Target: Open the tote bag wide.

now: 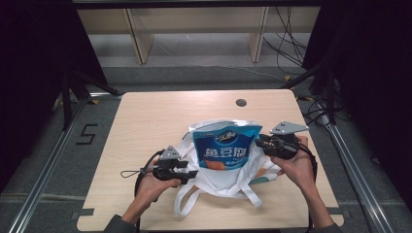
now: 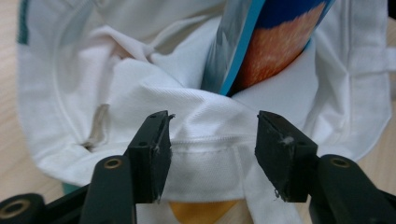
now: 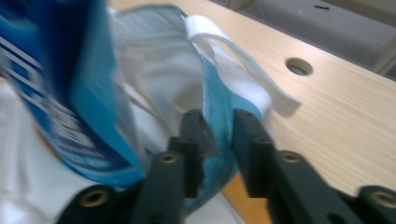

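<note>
Pinching teal-edged rim of white tote bag (image 1: 218, 177) on surface (image 1: 145, 121): right tool (image 3: 219, 140). Left tool (image 2: 212, 140) spread, bag hem between jaws. Blue snack pouch (image 1: 227, 148) half inside, ahead of both. Cloth limp, light; pouch slick, crinkly. Grip hem.

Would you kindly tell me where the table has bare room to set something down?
The table is bare across its far half, from the round hole over to the left edge, and along the left side beyond the left gripper. The near middle is crowded: the white tote bag, blue snack pouch and right gripper.
</note>
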The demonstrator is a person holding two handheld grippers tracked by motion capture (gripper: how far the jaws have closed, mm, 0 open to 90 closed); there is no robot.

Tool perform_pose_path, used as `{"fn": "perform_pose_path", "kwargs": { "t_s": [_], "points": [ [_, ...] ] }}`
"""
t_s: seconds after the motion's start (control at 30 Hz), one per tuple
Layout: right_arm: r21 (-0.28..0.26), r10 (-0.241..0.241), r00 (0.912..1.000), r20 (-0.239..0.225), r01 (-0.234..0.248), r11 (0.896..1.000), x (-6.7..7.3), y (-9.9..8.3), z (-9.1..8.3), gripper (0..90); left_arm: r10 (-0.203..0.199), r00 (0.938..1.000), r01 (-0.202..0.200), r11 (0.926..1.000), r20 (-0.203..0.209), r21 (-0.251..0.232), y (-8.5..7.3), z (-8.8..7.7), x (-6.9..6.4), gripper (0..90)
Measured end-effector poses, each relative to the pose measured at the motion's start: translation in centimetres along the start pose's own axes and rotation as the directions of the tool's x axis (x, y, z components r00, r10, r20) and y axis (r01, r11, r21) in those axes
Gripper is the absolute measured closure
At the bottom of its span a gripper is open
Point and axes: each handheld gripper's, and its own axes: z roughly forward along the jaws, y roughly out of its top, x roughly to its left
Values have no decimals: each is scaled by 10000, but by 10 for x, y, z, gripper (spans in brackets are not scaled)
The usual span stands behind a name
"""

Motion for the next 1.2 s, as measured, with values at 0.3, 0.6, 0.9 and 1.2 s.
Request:
{"fn": "perform_pose_path", "kwargs": {
  "t_s": [0.3, 0.6, 0.9, 1.2],
  "points": [
    [936, -640, 9909, 1184, 530, 9942, -35, -29, 21, 884, 1575, 9850, -1498, 9833, -709, 1036, -16, 21, 1, 665],
    [2232, 350, 9913, 1265, -628, 9727, -55, -76, 65, 886, 1807, 9808, -1708, 9773, -727, 1255, -20, 26, 0, 703],
    [921, 518, 9930, 1061, -617, 9938, -41, -44, 17, 651, 1503, 9866, -1493, 9886, -636, 202, 0, 2, -4, 613],
    [750, -1098, 9741, -1975, 1267, 9891, 28, -34, 1, 858, 1821, 9671, -1988, 9767, -1774, -813, 41, -7, 14, 807]
  ]
}}
